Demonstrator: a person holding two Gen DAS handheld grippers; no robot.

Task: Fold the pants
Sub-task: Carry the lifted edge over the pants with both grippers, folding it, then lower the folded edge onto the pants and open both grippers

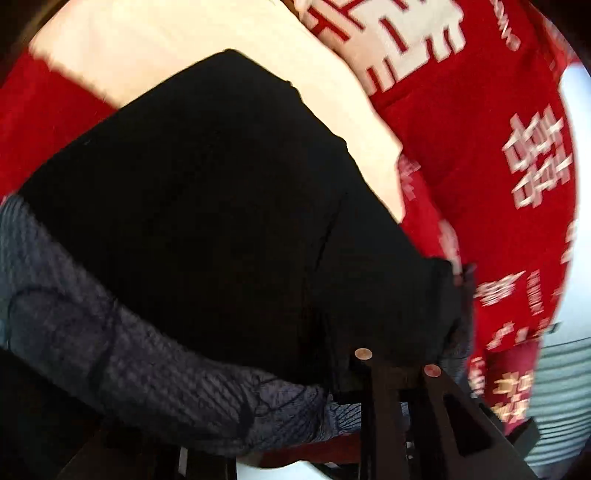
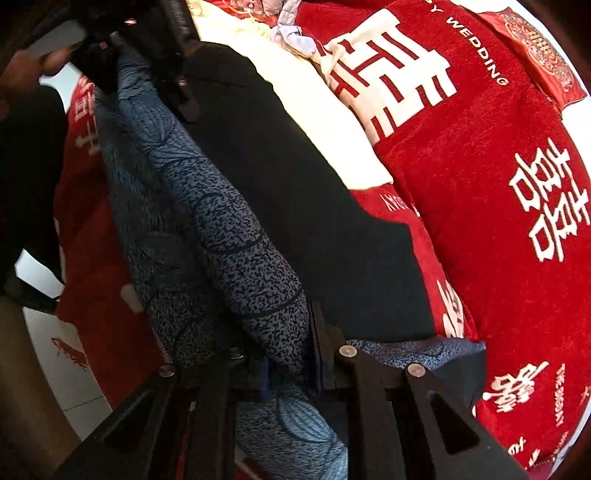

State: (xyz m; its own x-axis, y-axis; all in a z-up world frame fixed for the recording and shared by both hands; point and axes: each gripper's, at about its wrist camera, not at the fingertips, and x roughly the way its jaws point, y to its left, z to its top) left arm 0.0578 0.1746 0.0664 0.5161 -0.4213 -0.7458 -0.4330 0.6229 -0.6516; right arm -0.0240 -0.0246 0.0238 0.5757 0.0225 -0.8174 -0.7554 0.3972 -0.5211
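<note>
The pants [image 2: 236,236] are blue-grey patterned cloth with a black side [image 2: 314,221], lying on a red bed cover. In the right wrist view a bunched patterned strip runs from the upper left down to my right gripper [image 2: 275,343], which is shut on it. My left gripper [image 2: 177,81] shows at the far end, with the cloth hanging from its closed jaws. In the left wrist view the black side [image 1: 221,203] and a patterned fold [image 1: 110,332] drape over my left gripper [image 1: 295,369]. They hide its fingertips.
A red bed cover [image 2: 480,166] with white characters spreads to the right, and a cream cloth [image 2: 295,110] lies under the pants' far edge. Loose clothes [image 2: 291,33] and a red pillow [image 2: 535,48] sit at the back. White floor tiles [image 2: 55,350] show on the left, below a hand [image 2: 22,70].
</note>
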